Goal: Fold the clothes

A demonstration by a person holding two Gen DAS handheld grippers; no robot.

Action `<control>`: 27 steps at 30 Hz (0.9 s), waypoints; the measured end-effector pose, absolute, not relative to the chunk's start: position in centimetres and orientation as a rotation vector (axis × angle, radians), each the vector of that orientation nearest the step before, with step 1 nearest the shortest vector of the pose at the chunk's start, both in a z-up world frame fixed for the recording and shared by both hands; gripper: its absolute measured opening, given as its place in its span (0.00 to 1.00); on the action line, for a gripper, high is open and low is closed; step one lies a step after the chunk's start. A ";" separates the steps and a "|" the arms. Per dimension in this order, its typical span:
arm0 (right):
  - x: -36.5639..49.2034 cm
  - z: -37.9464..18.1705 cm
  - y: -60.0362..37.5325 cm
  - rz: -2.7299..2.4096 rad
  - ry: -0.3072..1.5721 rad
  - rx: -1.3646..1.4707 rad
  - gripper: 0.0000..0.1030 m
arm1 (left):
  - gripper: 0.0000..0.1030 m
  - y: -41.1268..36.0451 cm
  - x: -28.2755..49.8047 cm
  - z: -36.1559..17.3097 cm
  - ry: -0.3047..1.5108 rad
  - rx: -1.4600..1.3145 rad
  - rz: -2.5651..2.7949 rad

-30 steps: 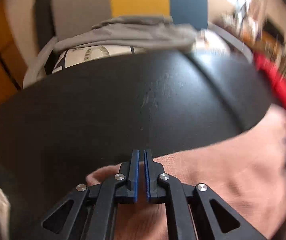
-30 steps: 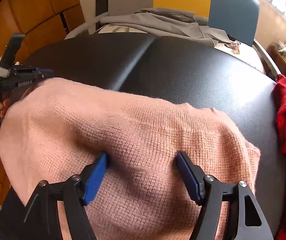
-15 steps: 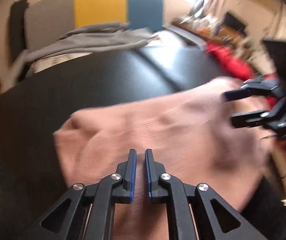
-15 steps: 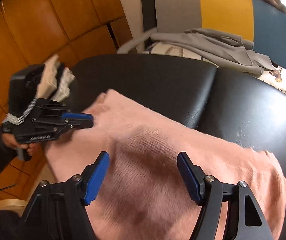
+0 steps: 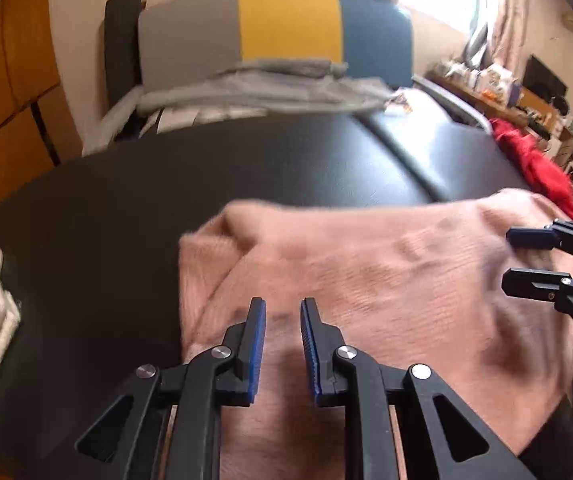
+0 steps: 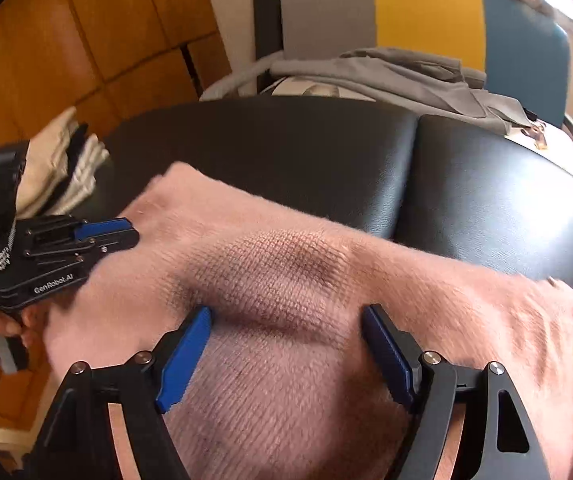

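The left tool (image 5: 282,312) sits low in the centre of its own view, its blue-padded fingers (image 5: 256,344) a narrow gap apart with nothing between them, hovering over the pink knit sweater (image 5: 366,288). In the right wrist view the same tool (image 6: 126,230) enters from the left edge, its tips at the sweater's left border — whether they touch the knit I cannot tell.

The right tool (image 6: 286,340) fills the bottom of its view with fingers (image 6: 184,354) spread wide, both over the sweater (image 6: 286,272); a dark crease in the fabric lies between them. From the left wrist view it (image 5: 514,258) shows at the right edge, over the sweater's right side.

The sweater lies folded across the near part of the black padded worktop (image 6: 306,148), spreading from lower left to lower right in both frames. Beyond it, at upper centre, a grey garment (image 6: 398,76) is draped on a chair (image 6: 426,12) with a grey, yellow and blue back. A red garment (image 5: 534,164) lies at the worktop's right edge — a pale folded pile (image 6: 58,168) sits at its left.
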State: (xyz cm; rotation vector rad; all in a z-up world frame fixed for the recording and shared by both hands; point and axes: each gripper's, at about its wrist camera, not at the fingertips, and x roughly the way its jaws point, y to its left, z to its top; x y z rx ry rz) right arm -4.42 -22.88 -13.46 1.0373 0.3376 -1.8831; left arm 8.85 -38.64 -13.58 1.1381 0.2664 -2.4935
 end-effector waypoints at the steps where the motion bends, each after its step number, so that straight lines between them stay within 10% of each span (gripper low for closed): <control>1: -4.3 -12.9 -22.0 -1.887 0.308 1.033 0.77 | 0.18 -37.9 9.0 -12.9 0.257 1.105 -2.521; 13: -6.3 -12.8 -6.9 -2.199 0.093 1.190 0.78 | 0.23 -34.4 5.5 -15.6 0.269 1.254 -2.565; 27: -4.7 -12.9 -4.6 -2.264 0.101 1.137 0.88 | 0.35 -45.5 17.0 -12.8 1.130 0.897 -2.561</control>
